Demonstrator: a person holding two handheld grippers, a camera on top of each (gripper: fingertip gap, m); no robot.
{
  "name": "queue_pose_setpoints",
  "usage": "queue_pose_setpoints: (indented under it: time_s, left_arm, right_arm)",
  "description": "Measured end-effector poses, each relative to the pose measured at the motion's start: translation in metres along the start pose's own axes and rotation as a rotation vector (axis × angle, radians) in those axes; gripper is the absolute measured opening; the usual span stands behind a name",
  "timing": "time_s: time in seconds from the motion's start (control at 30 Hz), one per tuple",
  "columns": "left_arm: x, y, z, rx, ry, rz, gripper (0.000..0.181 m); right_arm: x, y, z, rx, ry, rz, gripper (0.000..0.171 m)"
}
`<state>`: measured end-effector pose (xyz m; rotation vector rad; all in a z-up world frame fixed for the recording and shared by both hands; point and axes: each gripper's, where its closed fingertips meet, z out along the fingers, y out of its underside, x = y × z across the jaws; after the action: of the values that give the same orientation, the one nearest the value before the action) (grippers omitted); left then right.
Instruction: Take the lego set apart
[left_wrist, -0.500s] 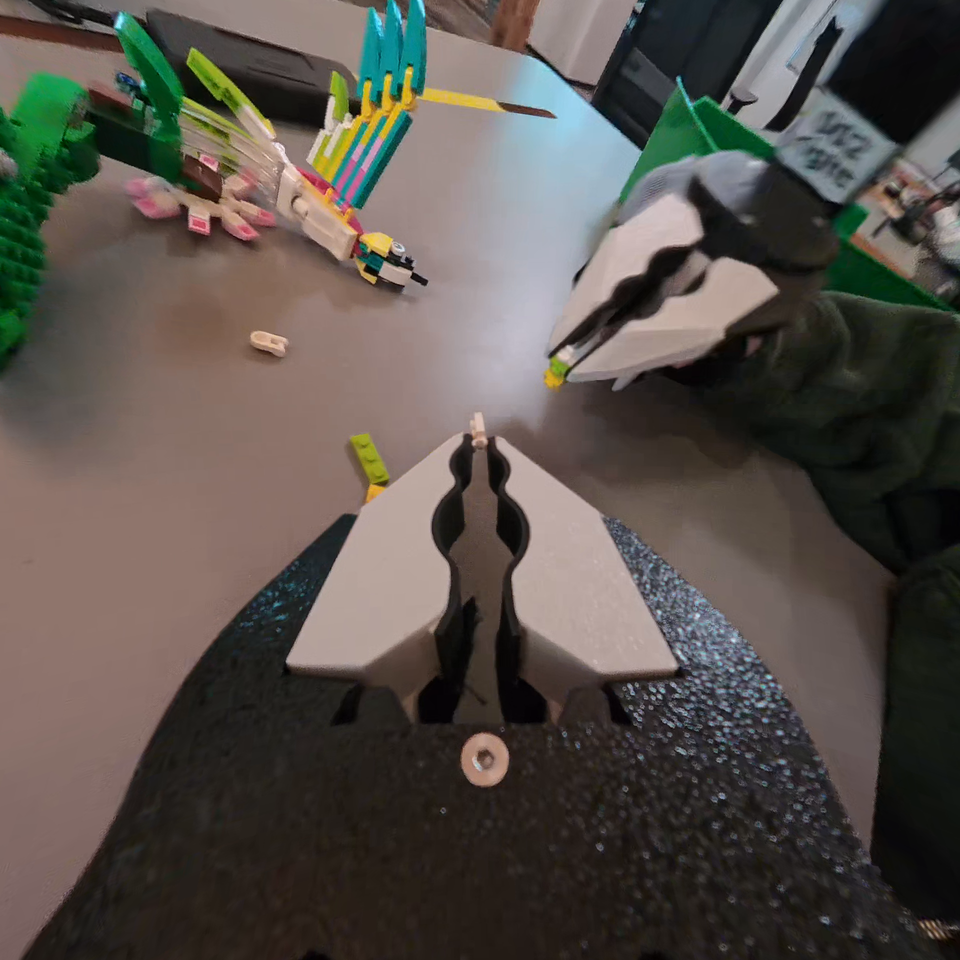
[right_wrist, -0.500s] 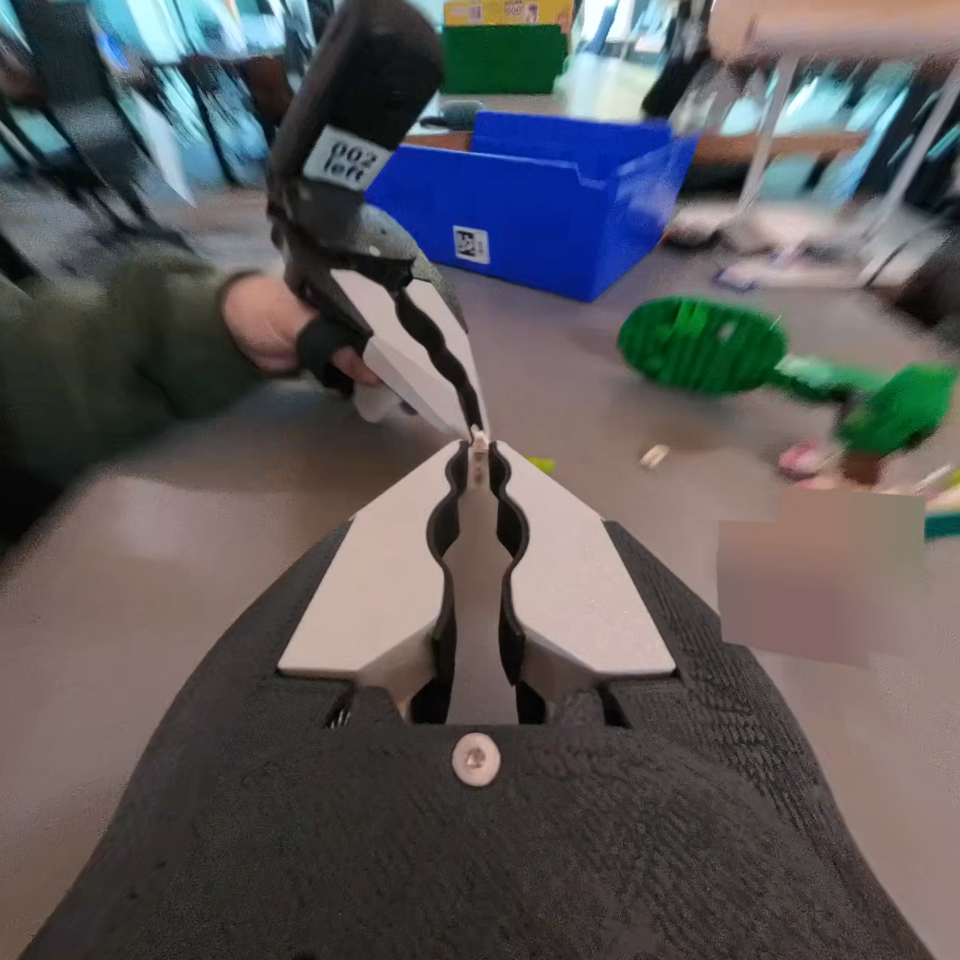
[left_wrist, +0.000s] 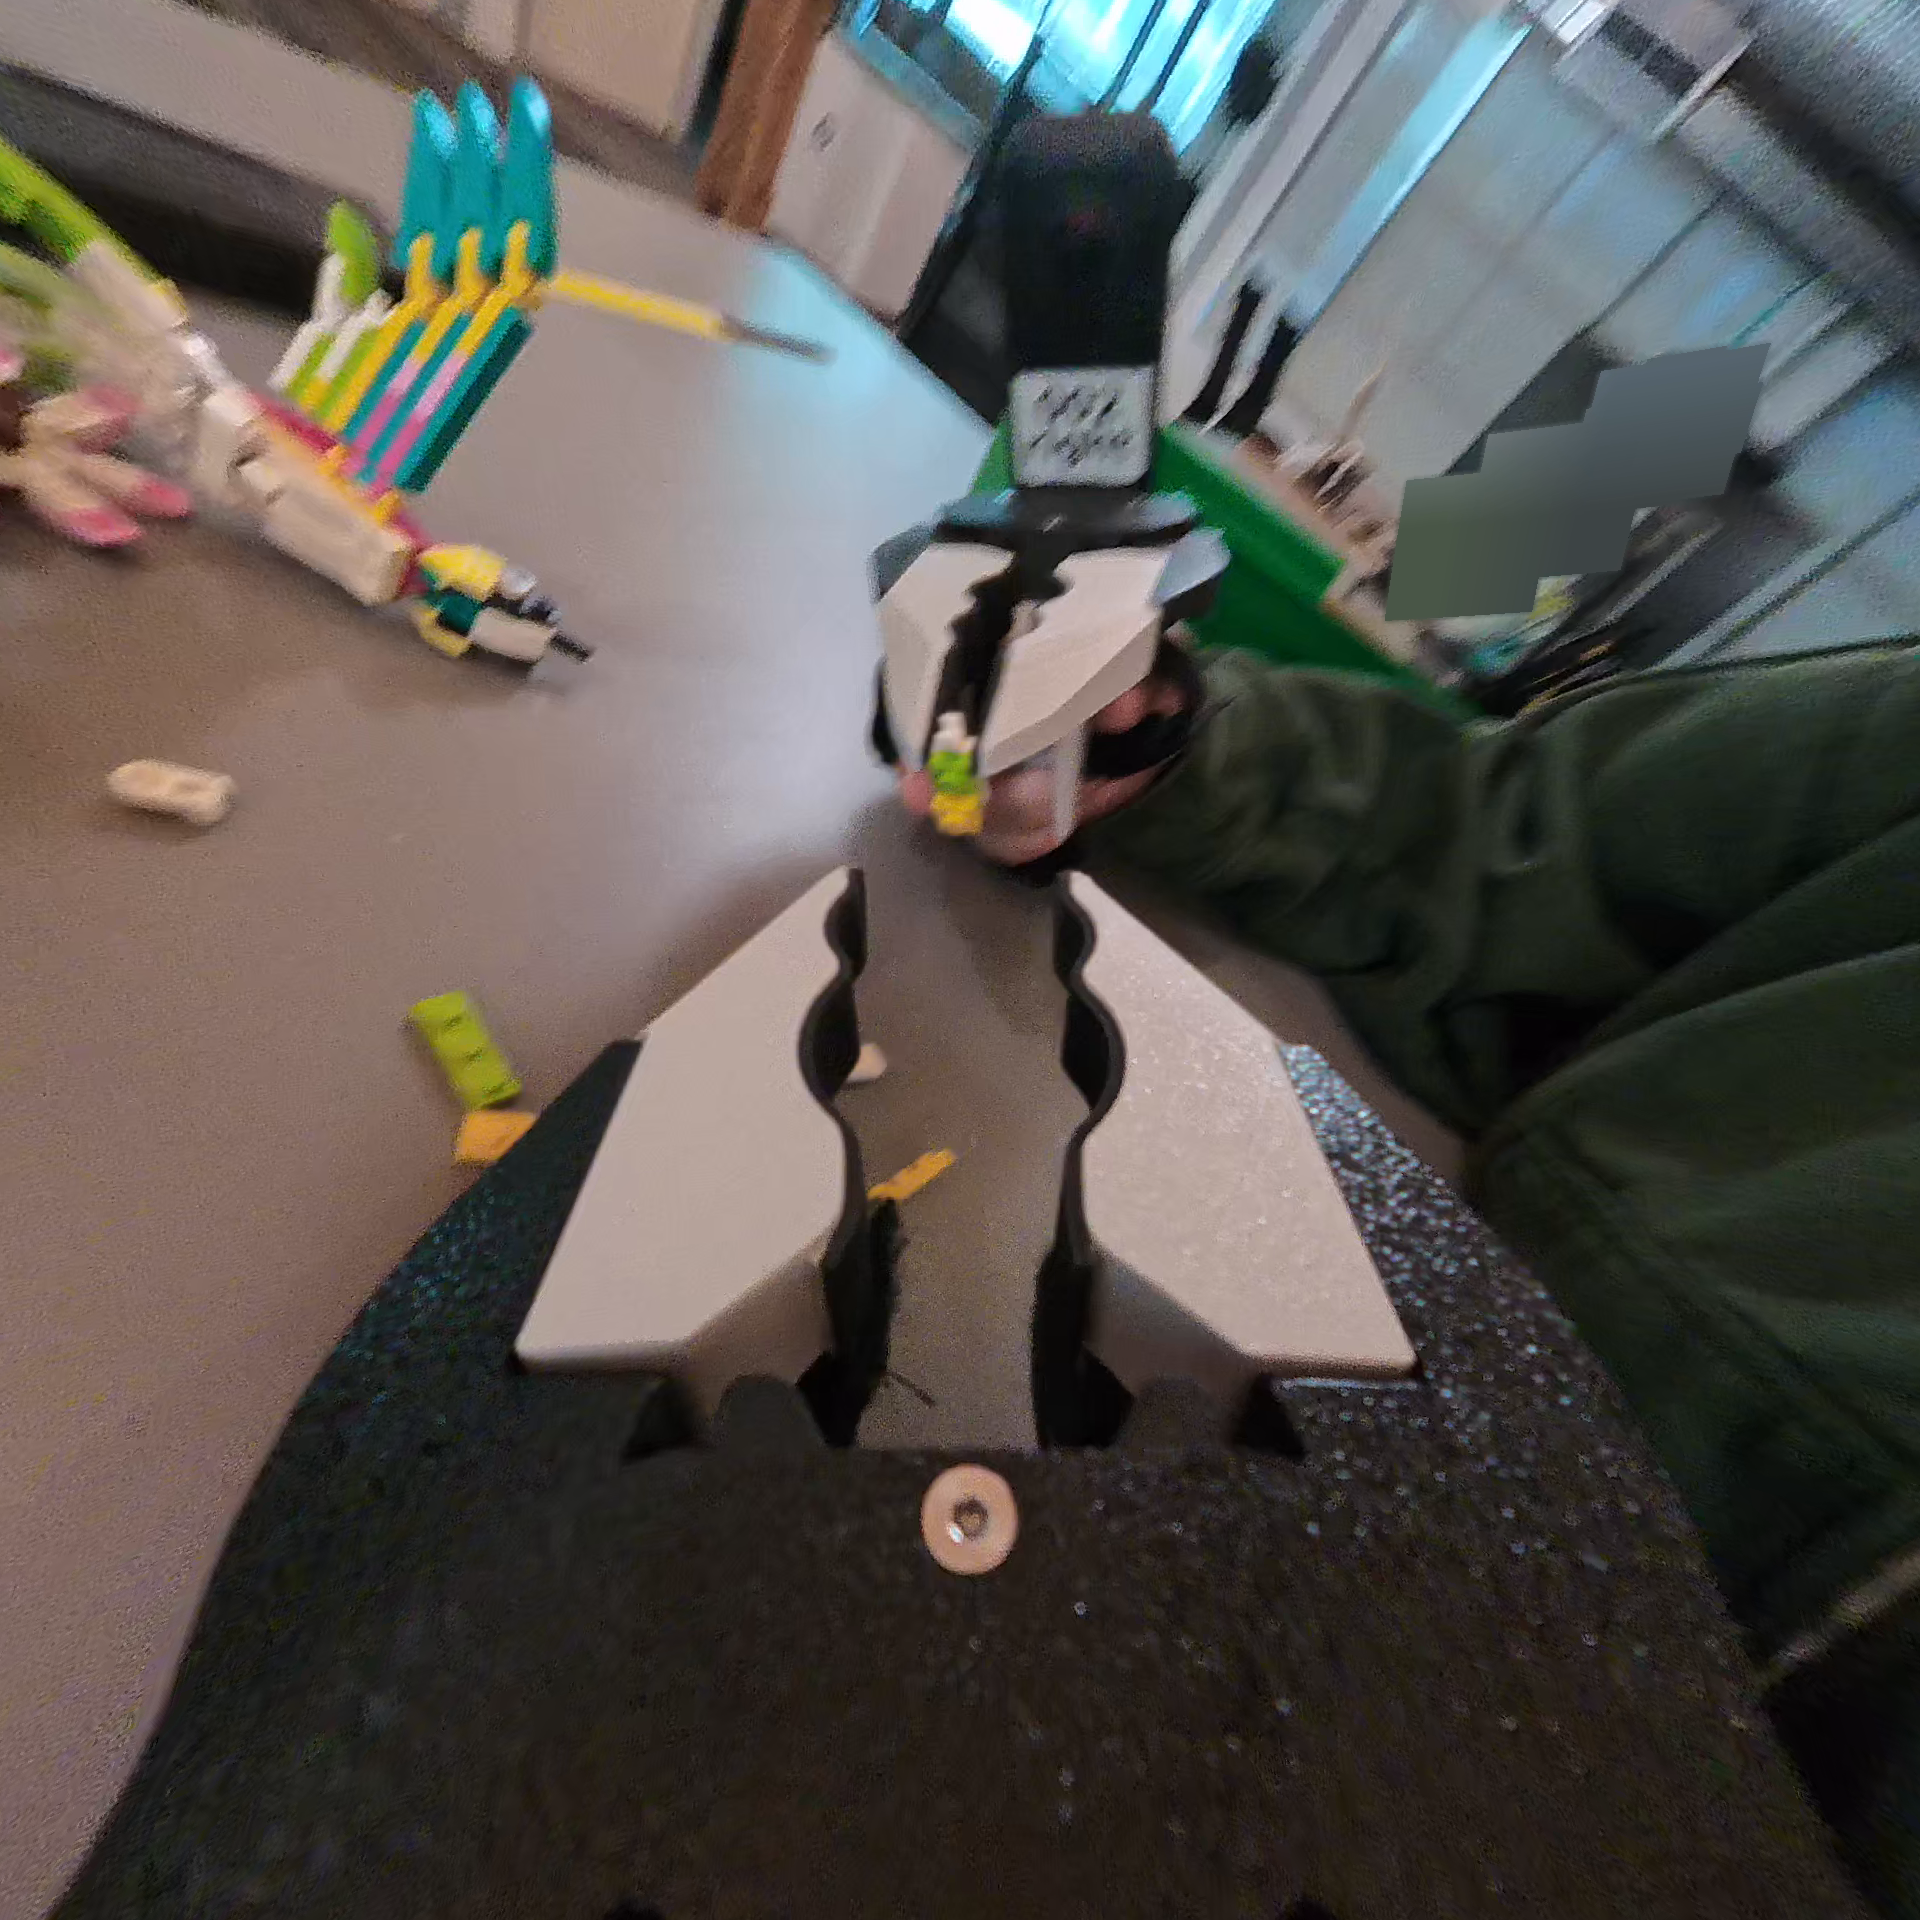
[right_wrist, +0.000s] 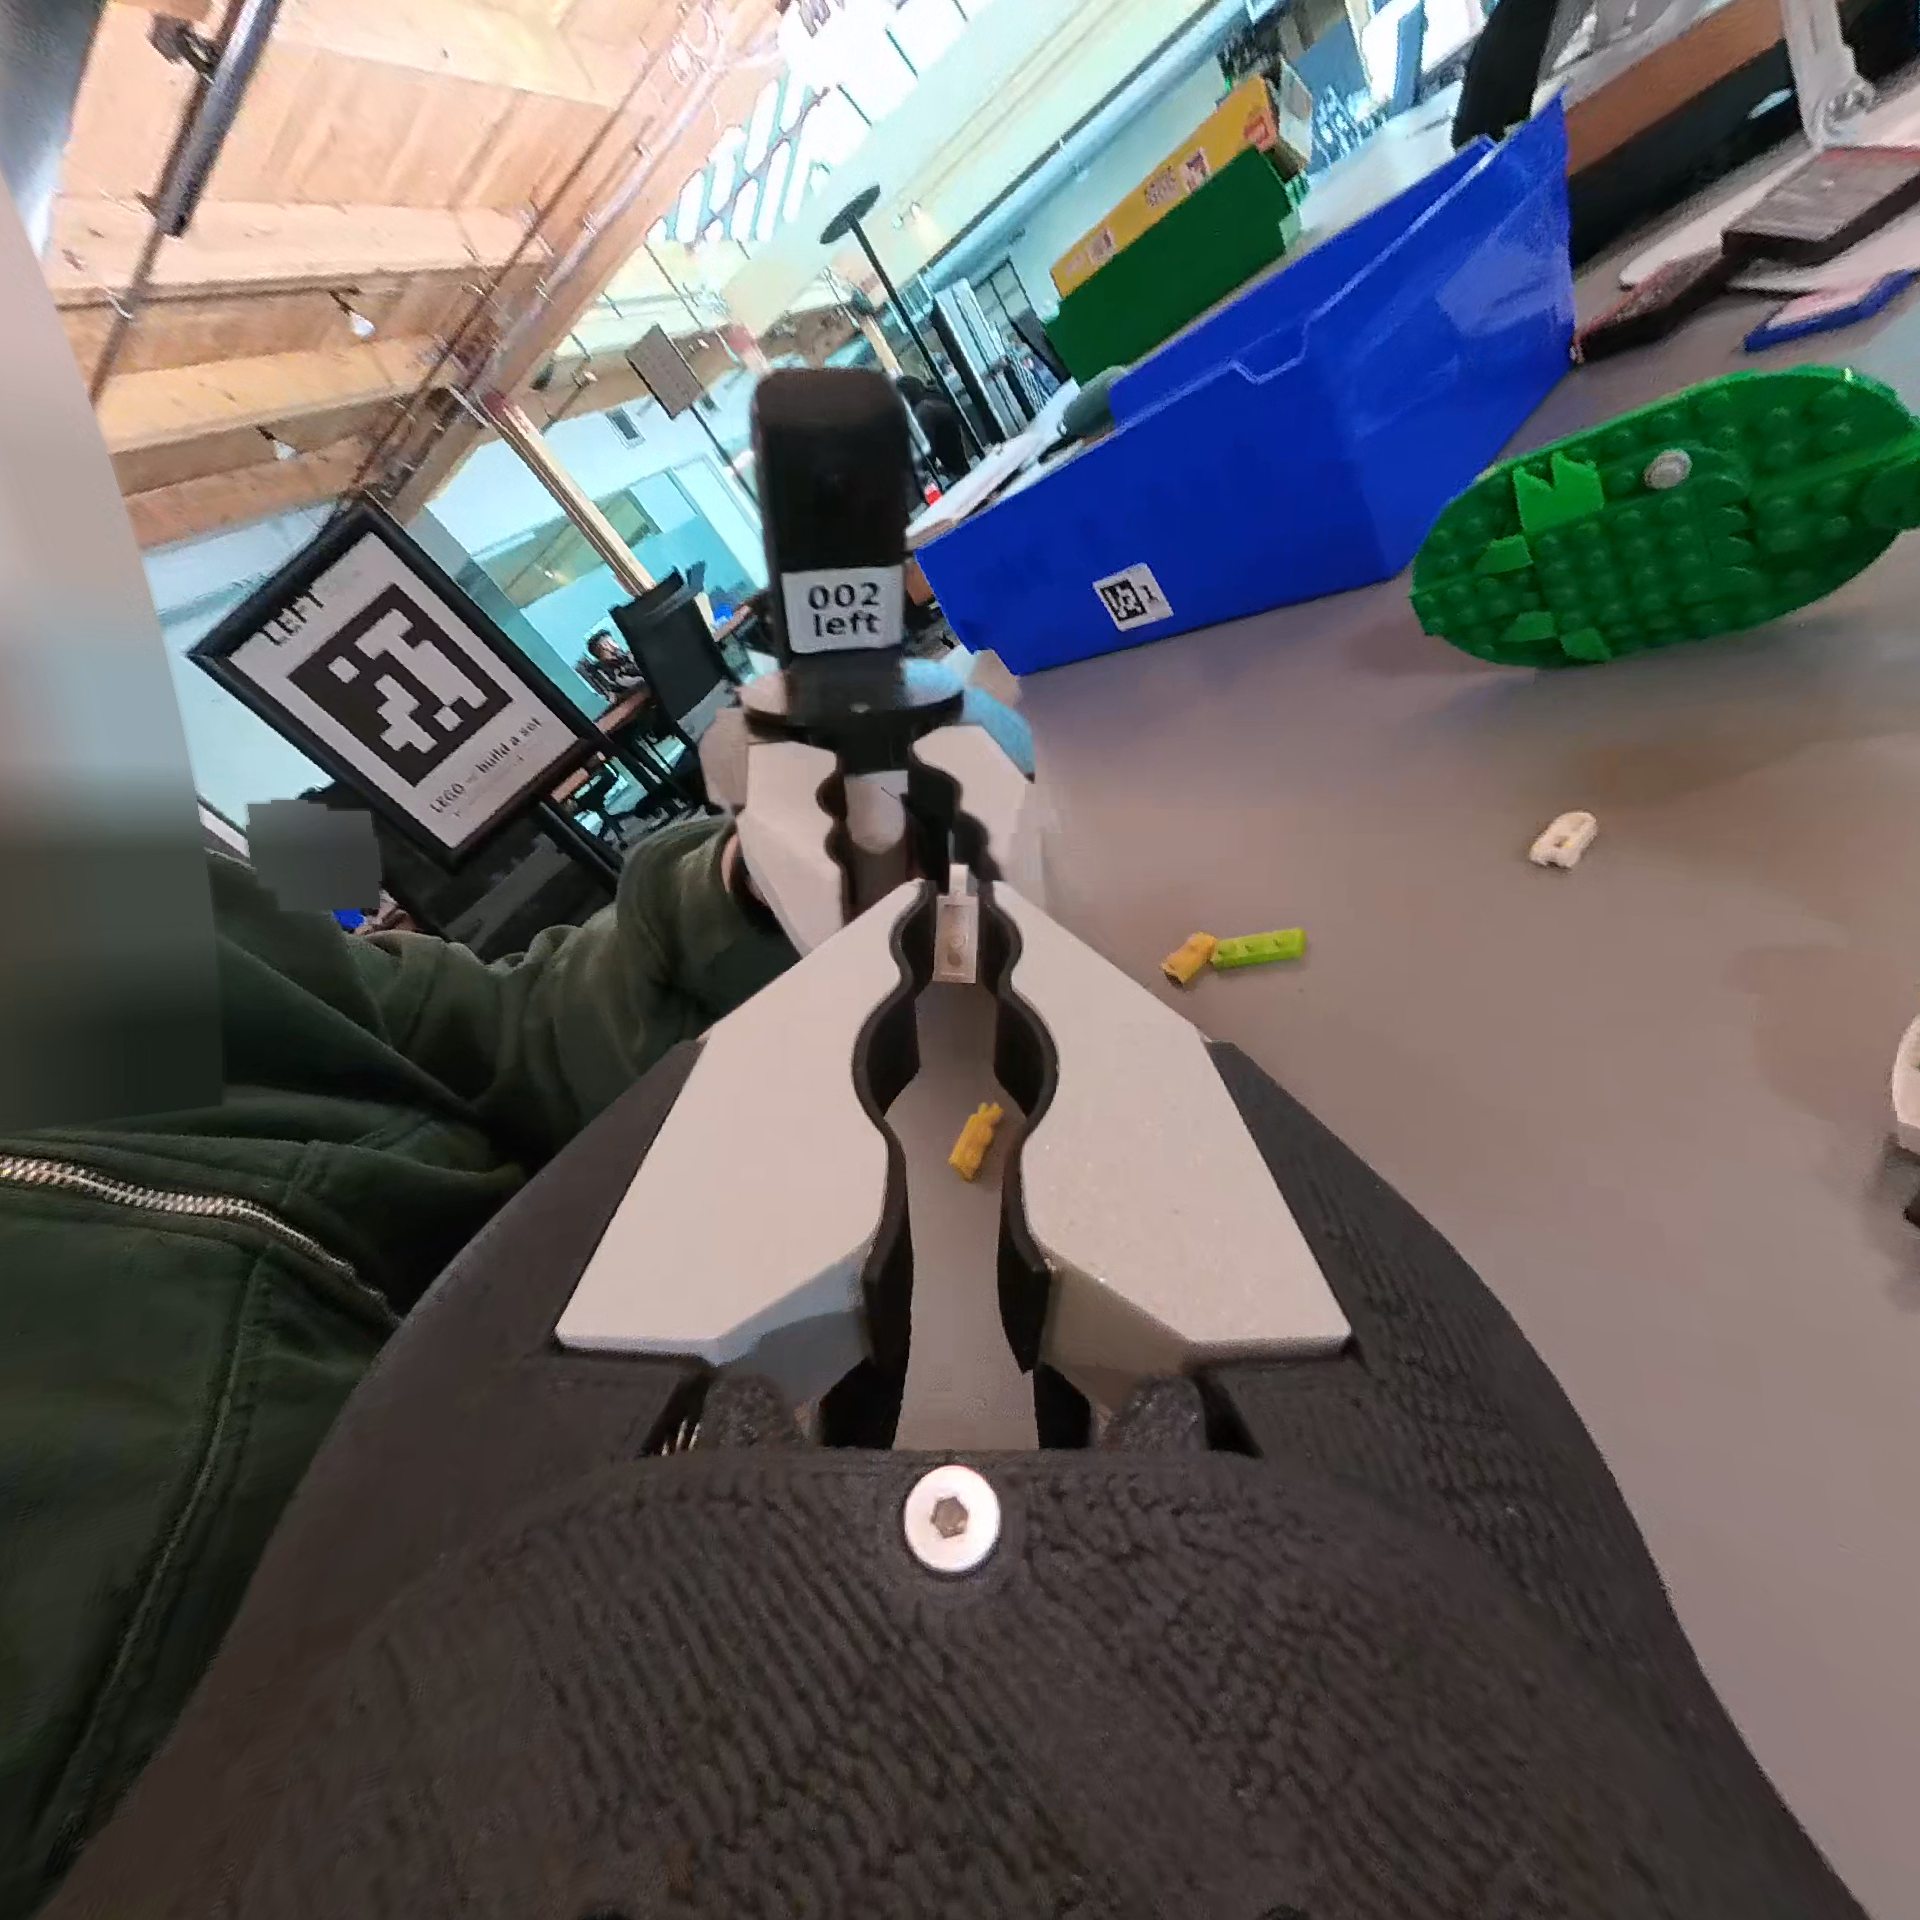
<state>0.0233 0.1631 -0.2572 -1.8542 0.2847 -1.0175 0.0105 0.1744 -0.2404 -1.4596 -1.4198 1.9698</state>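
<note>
My left gripper (left_wrist: 961, 894) is open and empty, low over the grey table (left_wrist: 623, 831). A small white piece (left_wrist: 868, 1062) and a small yellow piece (left_wrist: 914, 1174) lie on the table under its fingers. My right gripper (right_wrist: 954, 904) is shut on a small white, lime and yellow lego piece (right_wrist: 954, 940). The two grippers face each other, tips close. The right gripper (left_wrist: 951, 748) and its piece (left_wrist: 956, 784) also show in the left wrist view. The left gripper (right_wrist: 883, 831) shows open in the right wrist view. The colourful lego bird (left_wrist: 416, 416) lies at far left.
A lime plate (left_wrist: 462, 1049), a yellow bit (left_wrist: 494, 1132) and a white piece (left_wrist: 171, 792) lie loose on the table. A green studded lego base (right_wrist: 1662, 530) and a blue bin (right_wrist: 1299, 488) stand beyond. A person's green sleeve (left_wrist: 1558, 883) rests on the right. My two grippers' fingertips are within a few centimetres of each other. The colourful lego bird (left_wrist: 416, 416) is about 15 cm from both grippers' fingertips.
My left gripper has opened and let go of the small white piece it pinched. The right gripper has swung round to face it, still holding its piece.
</note>
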Motion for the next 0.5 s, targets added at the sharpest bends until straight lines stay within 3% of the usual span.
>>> queue_pose_setpoints:
  time_s: [0.17, 0.4, 0.5]
  left_arm:
    - [0.015, -0.013, -0.001, 0.094, 0.116, -0.044, 0.015]
    - [0.008, -0.014, 0.002, 0.11, 0.092, -0.062, 0.023]
    - [0.014, -0.014, 0.004, 0.113, 0.115, -0.037, 0.006]
  right_arm:
    - [-0.01, -0.006, 0.001, 0.054, -0.05, -0.013, 0.005]
    - [-0.017, -0.009, 0.004, 0.085, -0.079, -0.024, 0.005]
    - [-0.016, -0.009, 0.005, 0.089, -0.068, -0.031, 0.005]
